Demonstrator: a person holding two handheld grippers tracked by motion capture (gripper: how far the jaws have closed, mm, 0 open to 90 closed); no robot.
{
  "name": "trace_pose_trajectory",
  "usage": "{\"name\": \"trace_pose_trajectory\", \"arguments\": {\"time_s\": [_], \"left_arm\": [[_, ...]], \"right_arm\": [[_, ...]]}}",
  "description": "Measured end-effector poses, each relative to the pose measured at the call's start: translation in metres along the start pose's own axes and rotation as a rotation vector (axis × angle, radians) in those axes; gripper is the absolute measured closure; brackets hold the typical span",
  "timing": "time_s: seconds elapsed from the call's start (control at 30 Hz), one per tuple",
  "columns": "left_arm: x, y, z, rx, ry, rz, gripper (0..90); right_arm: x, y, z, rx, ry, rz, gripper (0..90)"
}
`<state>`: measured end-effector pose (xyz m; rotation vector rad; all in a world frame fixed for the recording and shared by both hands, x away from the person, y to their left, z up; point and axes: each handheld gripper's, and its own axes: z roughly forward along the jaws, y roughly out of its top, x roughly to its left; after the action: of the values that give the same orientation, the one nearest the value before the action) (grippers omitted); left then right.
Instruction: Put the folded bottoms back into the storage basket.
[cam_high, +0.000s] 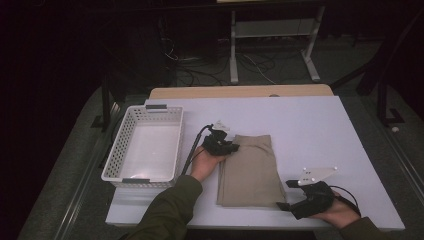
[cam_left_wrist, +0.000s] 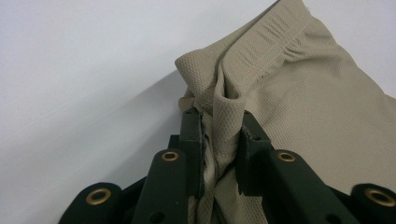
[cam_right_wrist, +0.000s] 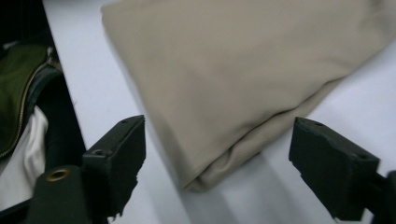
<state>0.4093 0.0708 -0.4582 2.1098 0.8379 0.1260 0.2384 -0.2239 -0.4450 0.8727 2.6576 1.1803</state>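
1. Your left gripper (cam_left_wrist: 219, 154) is clamped on the waistband corner of the folded khaki shorts (cam_high: 247, 170), which lie mid-table beside the white basket (cam_high: 145, 145).
2. Your right gripper (cam_right_wrist: 217, 172) stands open around the near corner (not yet pinching).
3. Close it, then lift both corners together.

The folded tan cloth (cam_left_wrist: 299, 93) is a soft knit with tiny holes, like a sports shirt, and looks matt. At its 12 o'clock edge runs a stitched, gathered band. The white table top (cam_high: 310, 125) is smooth and a little shiny. At the cloth's 9 o'clock, the white plastic basket (cam_high: 116, 150) has walls full of small holes and a smooth floor. The black gripper jaws are dull hard plastic with chipped pads and shiny brass rings.
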Motion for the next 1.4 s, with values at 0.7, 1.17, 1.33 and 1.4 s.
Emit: {"name": "trace_pose_trajectory", "arguments": {"time_s": [0.7, 1.17, 1.33, 1.4], "left_arm": [[0.001, -0.001, 0.000, -0.007, -0.011, -0.004, 76.4], [0.001, 0.003, -0.007, -0.040, -0.057, -0.036, 79.8], [-0.003, 0.009, -0.013, -0.056, -0.088, -0.030, 80.1], [-0.006, 0.011, -0.015, -0.058, -0.101, -0.025, 80.2]], "right_arm": [[0.008, 0.004, 0.015, 0.085, -0.033, -0.105, 60.0], [0.005, 0.013, 0.013, 0.054, 0.019, -0.105, 79.4], [0.003, 0.020, 0.008, 0.000, 0.032, -0.103, 79.7], [0.002, 0.024, 0.007, -0.024, 0.036, -0.107, 79.9]]}}
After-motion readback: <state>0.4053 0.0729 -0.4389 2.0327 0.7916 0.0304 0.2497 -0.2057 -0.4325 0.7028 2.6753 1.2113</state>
